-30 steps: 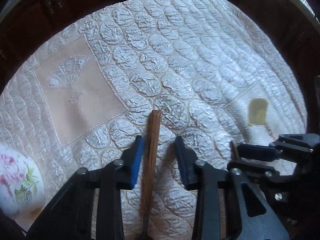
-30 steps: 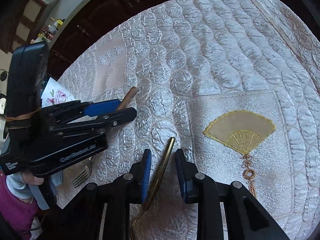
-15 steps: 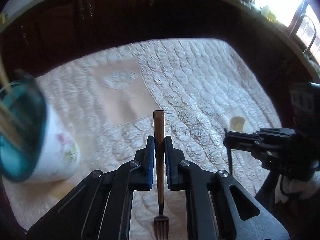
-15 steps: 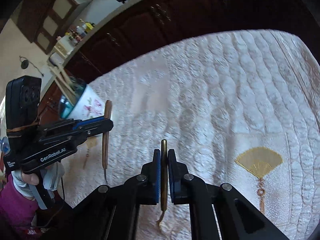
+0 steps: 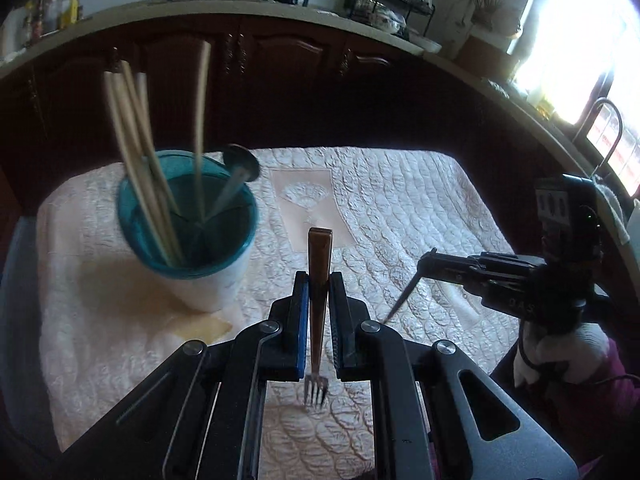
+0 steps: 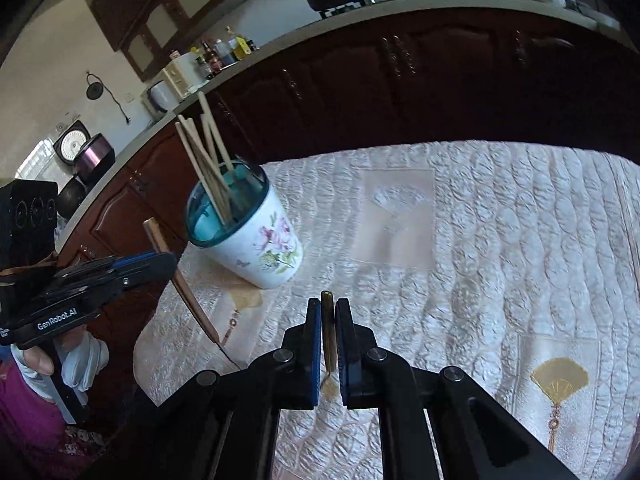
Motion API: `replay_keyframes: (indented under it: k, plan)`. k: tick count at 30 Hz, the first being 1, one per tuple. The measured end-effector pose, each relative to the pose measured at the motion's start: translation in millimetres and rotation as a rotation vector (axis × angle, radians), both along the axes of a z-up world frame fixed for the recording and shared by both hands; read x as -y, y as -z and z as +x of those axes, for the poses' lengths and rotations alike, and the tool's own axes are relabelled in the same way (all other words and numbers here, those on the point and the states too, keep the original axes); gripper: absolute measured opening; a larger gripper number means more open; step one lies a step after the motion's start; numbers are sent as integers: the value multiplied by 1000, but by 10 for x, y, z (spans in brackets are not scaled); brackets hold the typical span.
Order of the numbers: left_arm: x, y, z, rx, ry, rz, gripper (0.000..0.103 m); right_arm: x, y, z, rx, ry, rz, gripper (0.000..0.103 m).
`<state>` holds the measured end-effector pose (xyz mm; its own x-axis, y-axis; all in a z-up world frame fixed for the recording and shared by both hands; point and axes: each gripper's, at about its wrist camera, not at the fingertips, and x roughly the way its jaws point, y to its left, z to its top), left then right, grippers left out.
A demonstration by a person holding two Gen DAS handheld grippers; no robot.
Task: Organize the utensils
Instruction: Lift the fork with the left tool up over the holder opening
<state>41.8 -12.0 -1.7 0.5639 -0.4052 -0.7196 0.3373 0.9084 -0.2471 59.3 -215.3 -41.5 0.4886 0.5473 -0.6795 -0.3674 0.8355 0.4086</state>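
In the left wrist view my left gripper [image 5: 319,280] is shut on a wooden-handled fork [image 5: 319,256], handle end forward and tines [image 5: 316,390] hanging back, above the cloth. Left of it stands a white floral cup [image 5: 216,280] with a teal inside, holding several chopsticks [image 5: 136,152] and a spoon [image 5: 240,158]. In the right wrist view my right gripper [image 6: 329,308] is shut on a slim gold-coloured utensil [image 6: 329,332], lifted off the cloth. The cup [image 6: 260,248] is ahead to its left. The left gripper [image 6: 160,260] with the fork [image 6: 188,296] shows at far left.
A quilted cream cloth [image 5: 400,200] with fan motifs [image 6: 560,380] covers the table. Dark wooden cabinets [image 6: 400,92] run close behind the table's far edge. A gloved hand [image 6: 80,364] holds the left gripper. A yellowish stain [image 5: 200,326] lies by the cup's foot.
Both grippers went from open around utensils lying on the cloth to shut on them, then rose and tilted up. The cup has come into both views.
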Motion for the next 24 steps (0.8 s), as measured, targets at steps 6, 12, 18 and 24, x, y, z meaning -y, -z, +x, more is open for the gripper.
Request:
replay_keyframes:
  k: [6,12,18,24]
  plan:
    - [-345,-402,-86,50,-55,-49,8,-248,-269,46,60,-44,4,6]
    - [-610,-848,-72,104,-98,-92,8,-414,-616,151,123,-91,27,6]
    - [-799,-1220,20,197,-164,-75,8,-608,-1024,259,212,-117,39,6]
    - [-895,-1182,310,220,-235,-32,8,-921,-1178,439,248,-137,18,6]
